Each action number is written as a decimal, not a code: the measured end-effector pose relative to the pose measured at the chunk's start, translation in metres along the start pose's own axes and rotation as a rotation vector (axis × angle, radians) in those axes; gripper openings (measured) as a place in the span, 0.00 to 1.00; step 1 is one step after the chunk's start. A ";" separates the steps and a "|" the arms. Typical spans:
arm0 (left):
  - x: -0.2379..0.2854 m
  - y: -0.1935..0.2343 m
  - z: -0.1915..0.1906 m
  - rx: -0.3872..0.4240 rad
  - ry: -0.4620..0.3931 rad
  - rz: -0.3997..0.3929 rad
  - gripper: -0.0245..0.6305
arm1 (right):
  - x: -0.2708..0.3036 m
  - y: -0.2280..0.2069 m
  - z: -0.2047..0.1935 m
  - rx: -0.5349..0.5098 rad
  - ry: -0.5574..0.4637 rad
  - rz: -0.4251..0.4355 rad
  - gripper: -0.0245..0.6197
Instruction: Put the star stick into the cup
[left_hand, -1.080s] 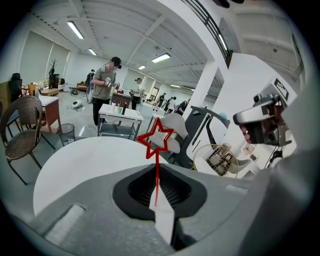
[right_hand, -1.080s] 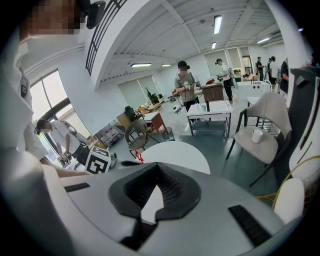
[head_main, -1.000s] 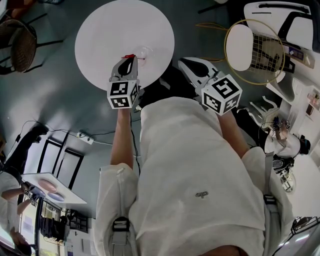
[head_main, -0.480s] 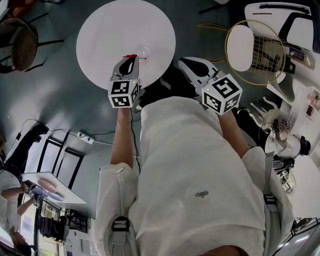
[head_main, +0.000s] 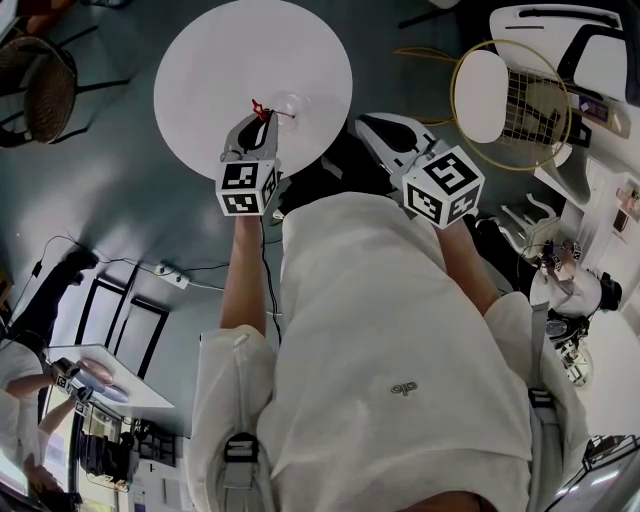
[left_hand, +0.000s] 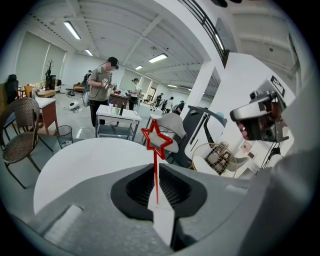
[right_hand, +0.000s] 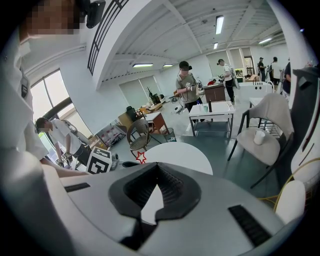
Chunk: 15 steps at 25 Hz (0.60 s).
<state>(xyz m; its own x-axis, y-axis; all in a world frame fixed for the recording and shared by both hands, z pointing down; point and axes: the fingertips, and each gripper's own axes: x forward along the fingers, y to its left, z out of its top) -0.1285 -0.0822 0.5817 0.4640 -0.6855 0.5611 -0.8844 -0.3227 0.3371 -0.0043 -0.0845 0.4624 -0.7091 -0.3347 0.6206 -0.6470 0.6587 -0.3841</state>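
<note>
The red star stick (head_main: 258, 106) is pinched in my left gripper (head_main: 262, 118), which is shut on its thin stem over the near edge of the round white table (head_main: 220, 60). In the left gripper view the stick (left_hand: 156, 150) stands upright from the closed jaws, star on top. A clear cup (head_main: 291, 103) stands on the table just right of the star; the left gripper view does not show it. My right gripper (head_main: 364, 125) hovers off the table's right edge, shut and holding nothing. From the right gripper (right_hand: 159, 166) view the star (right_hand: 141, 157) shows small at the left.
A wicker chair (head_main: 45, 90) stands at the upper left and a gold wire chair (head_main: 505, 95) with a white cushion at the upper right. A power strip (head_main: 170, 272) and cables lie on the floor. People stand at a small white table (left_hand: 119, 114) farther off.
The star end of the stick has risen slightly and moved a little farther over the table. Both grippers have barely moved.
</note>
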 end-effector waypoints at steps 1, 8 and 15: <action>0.000 0.001 0.000 0.000 0.001 0.001 0.07 | 0.000 0.000 -0.001 0.000 0.001 0.000 0.05; 0.003 0.009 -0.002 -0.006 0.008 0.013 0.07 | 0.000 -0.001 -0.001 0.002 0.004 -0.002 0.05; 0.000 0.012 -0.004 -0.020 0.005 0.024 0.07 | 0.000 -0.001 -0.003 0.002 0.007 -0.001 0.05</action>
<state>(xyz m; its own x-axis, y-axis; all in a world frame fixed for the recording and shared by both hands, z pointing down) -0.1387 -0.0833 0.5892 0.4432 -0.6897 0.5726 -0.8940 -0.2934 0.3385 -0.0027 -0.0832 0.4643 -0.7065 -0.3305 0.6257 -0.6482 0.6570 -0.3849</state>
